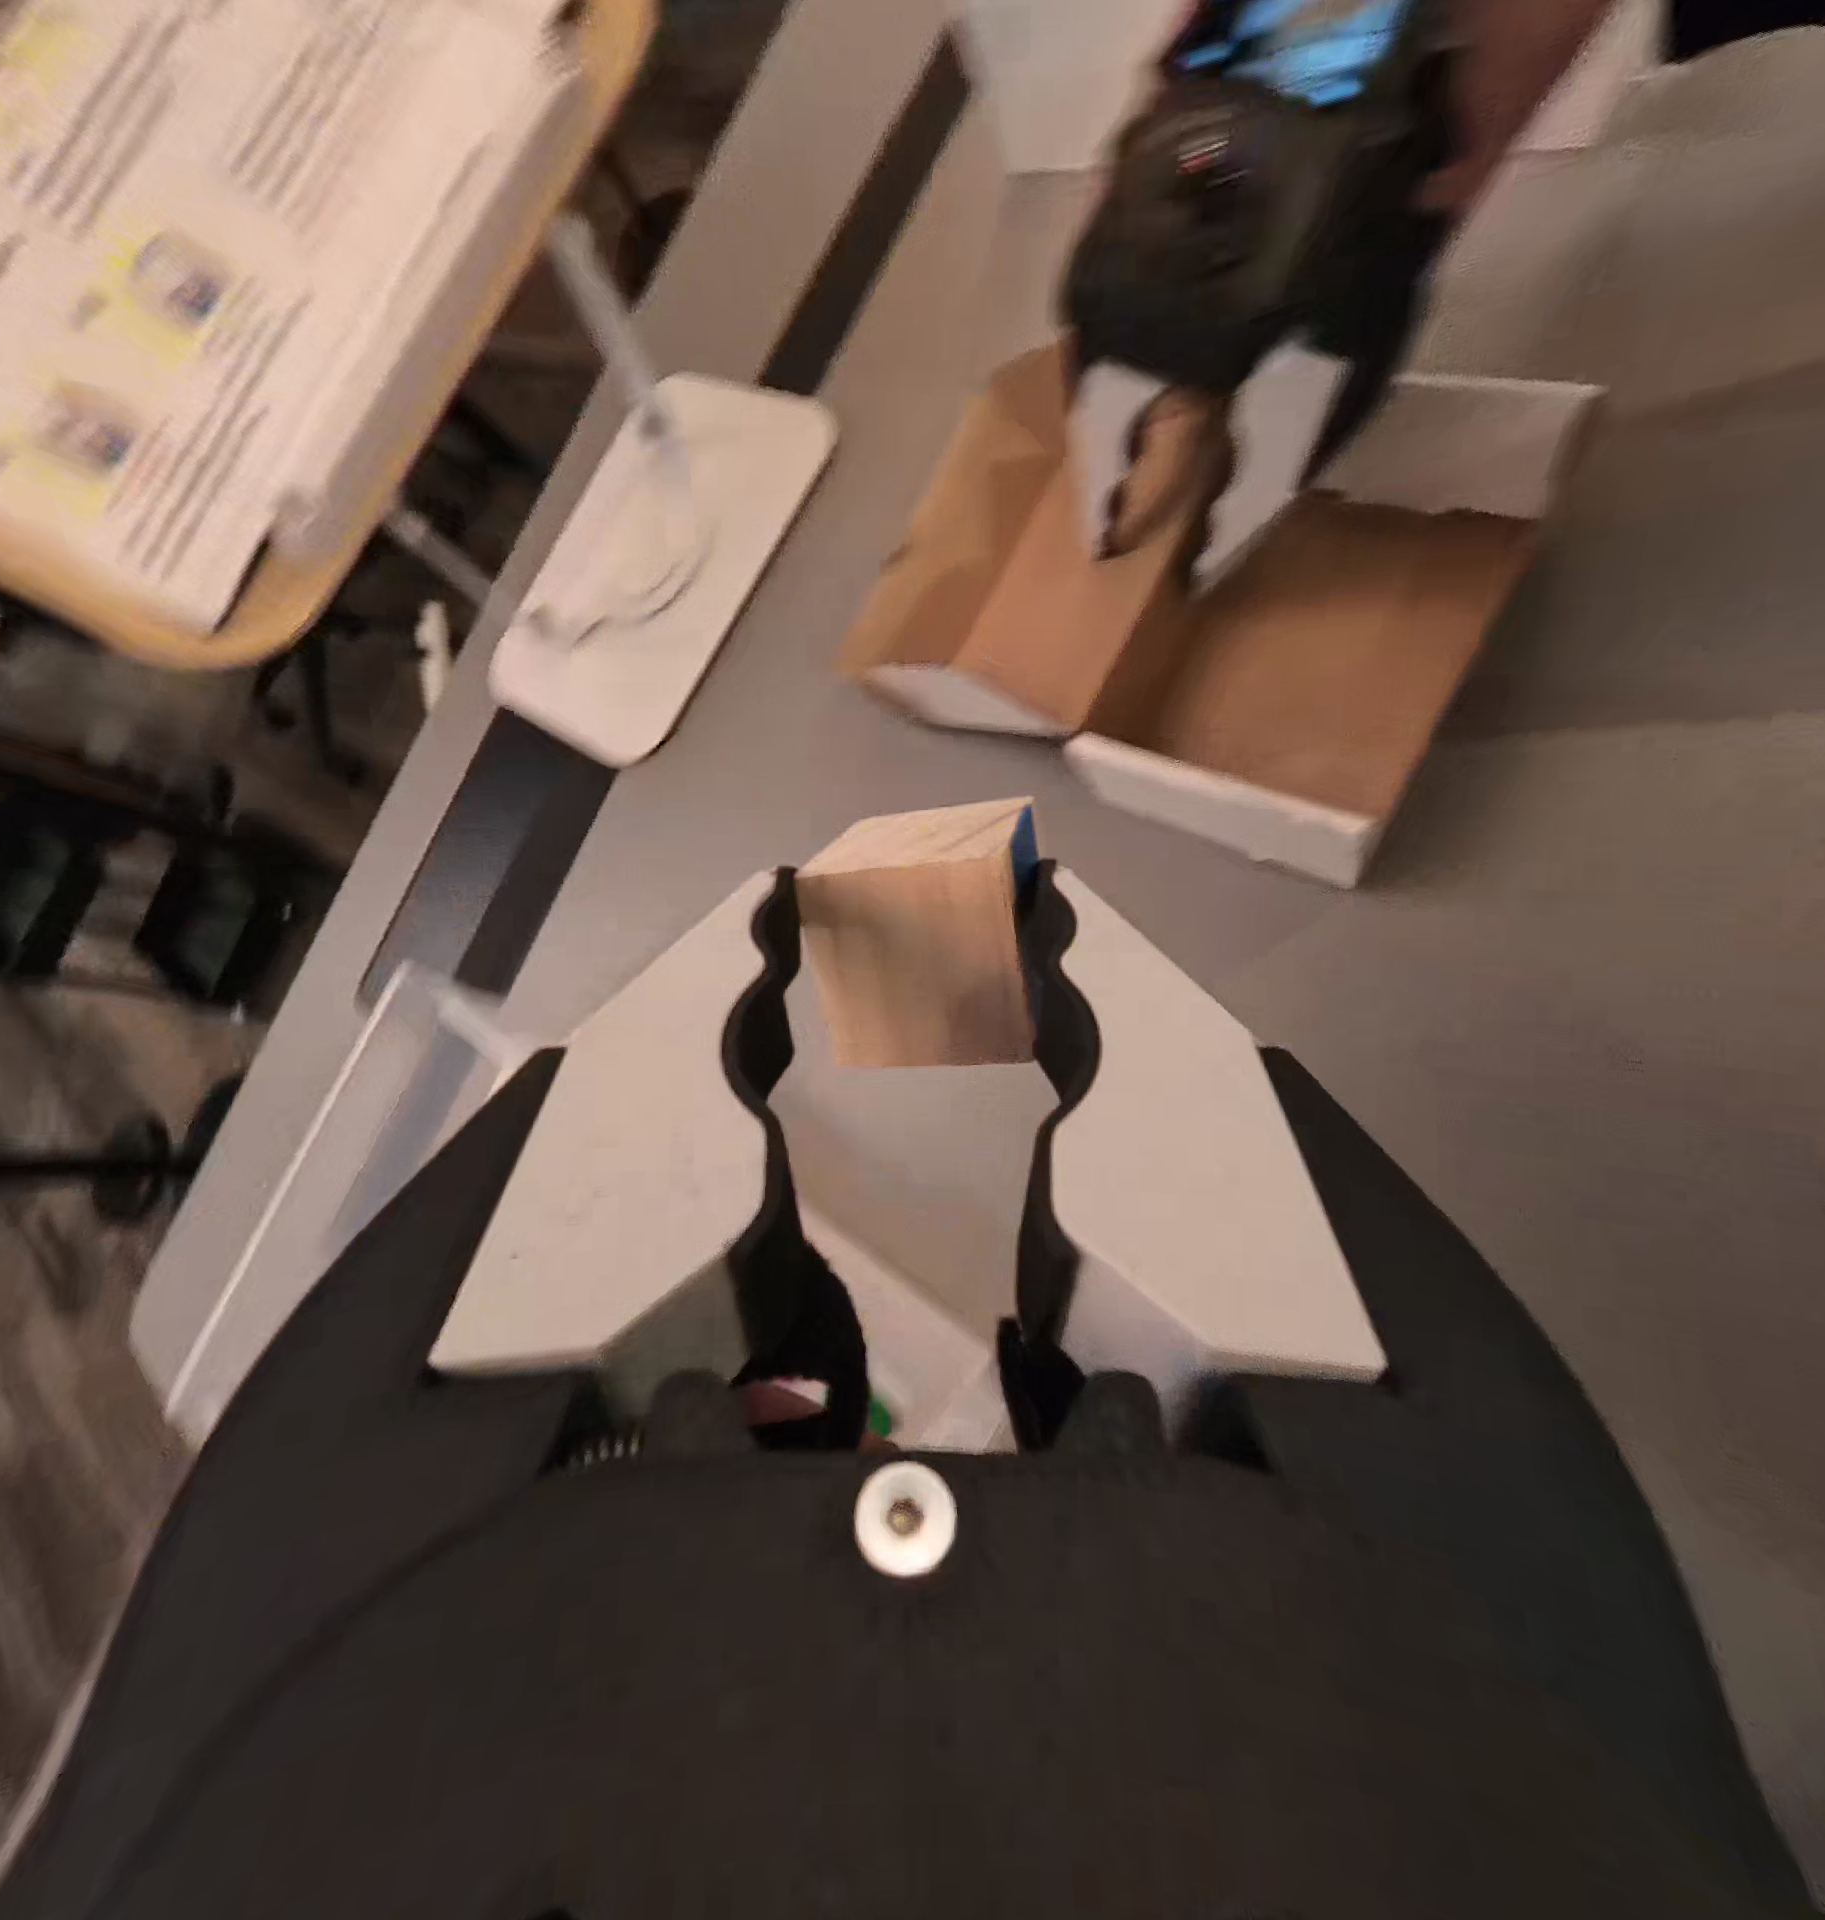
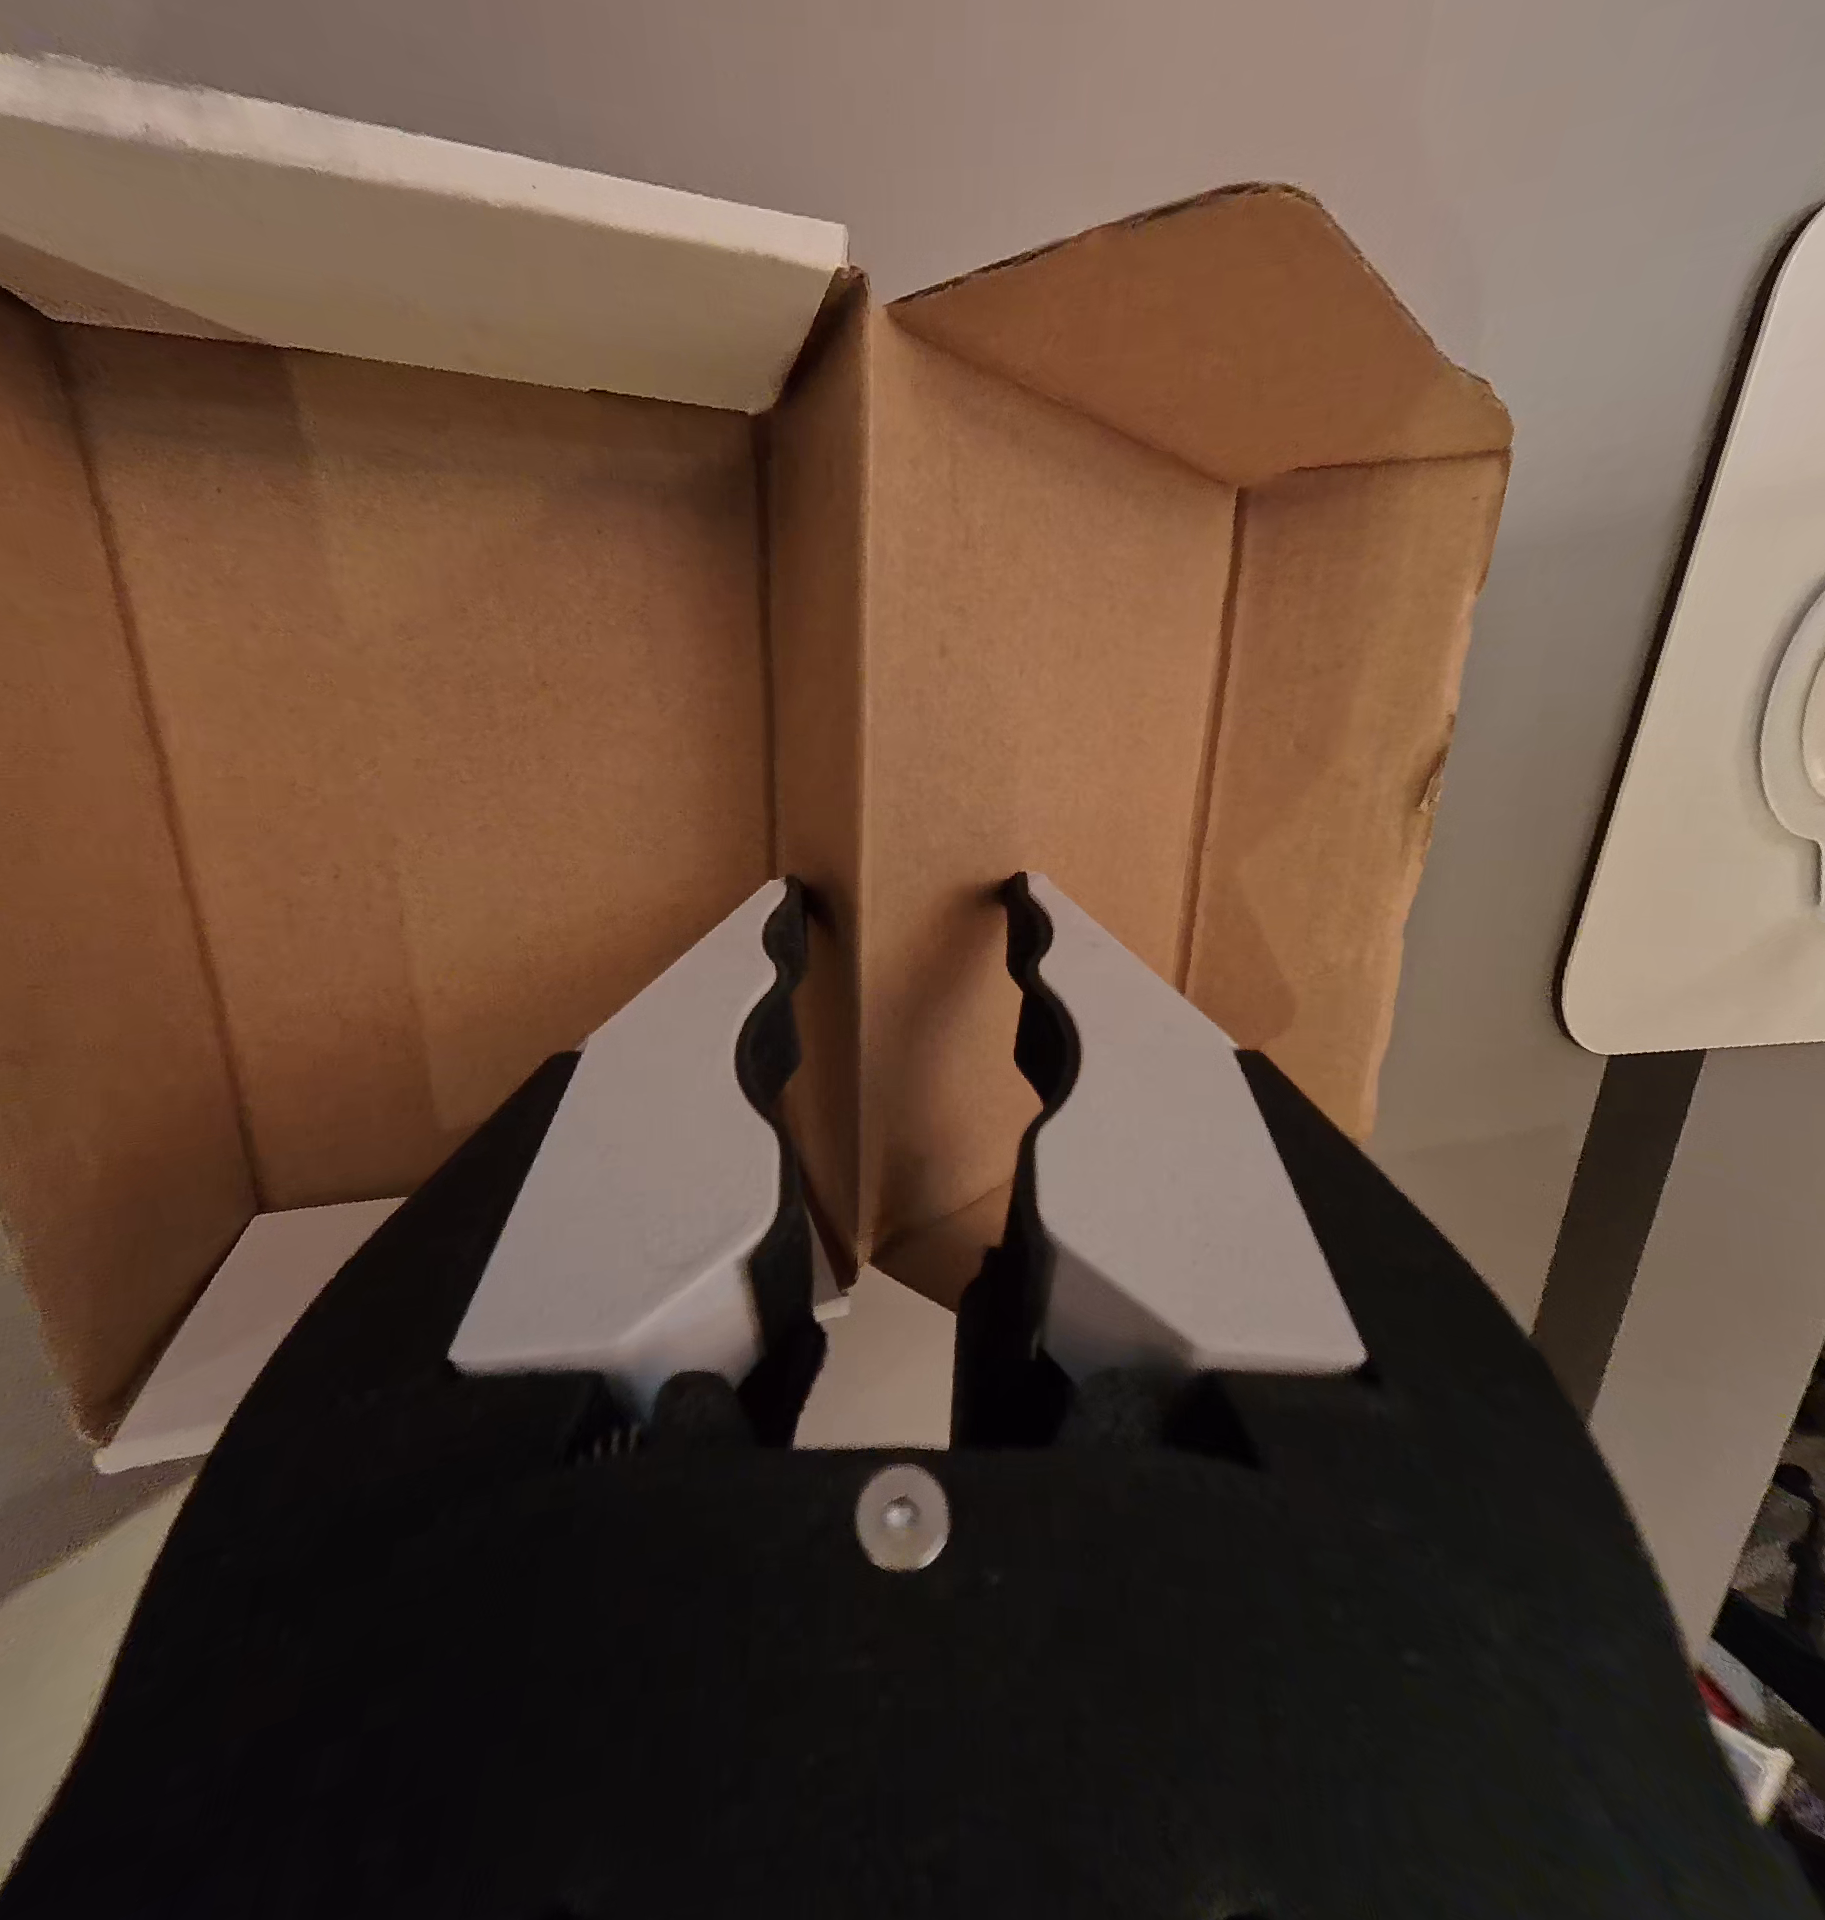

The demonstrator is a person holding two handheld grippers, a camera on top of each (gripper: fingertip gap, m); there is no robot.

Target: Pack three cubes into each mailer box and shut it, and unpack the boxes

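Note:
My left gripper (image 1: 916,878) is shut on a wooden cube (image 1: 918,956) with one blue side and holds it above the grey table (image 1: 1614,1039). An open mailer box (image 1: 1292,665), white outside and brown inside, lies farther ahead. My right gripper shows blurred over it in the left wrist view (image 1: 1188,499). In the right wrist view the right gripper (image 2: 900,885) is open. Its jaws stand either side of the upright fold between the box's tray (image 2: 420,727) and lid (image 2: 1074,644). No cubes show in the box.
A white stand base (image 1: 669,561) with a thin pole sits left of the box; it also shows in the right wrist view (image 2: 1718,675). The table's edge (image 1: 451,852) runs along my left. A clear bin (image 1: 388,1132) is at that edge. A second table with papers (image 1: 212,260) stands beyond.

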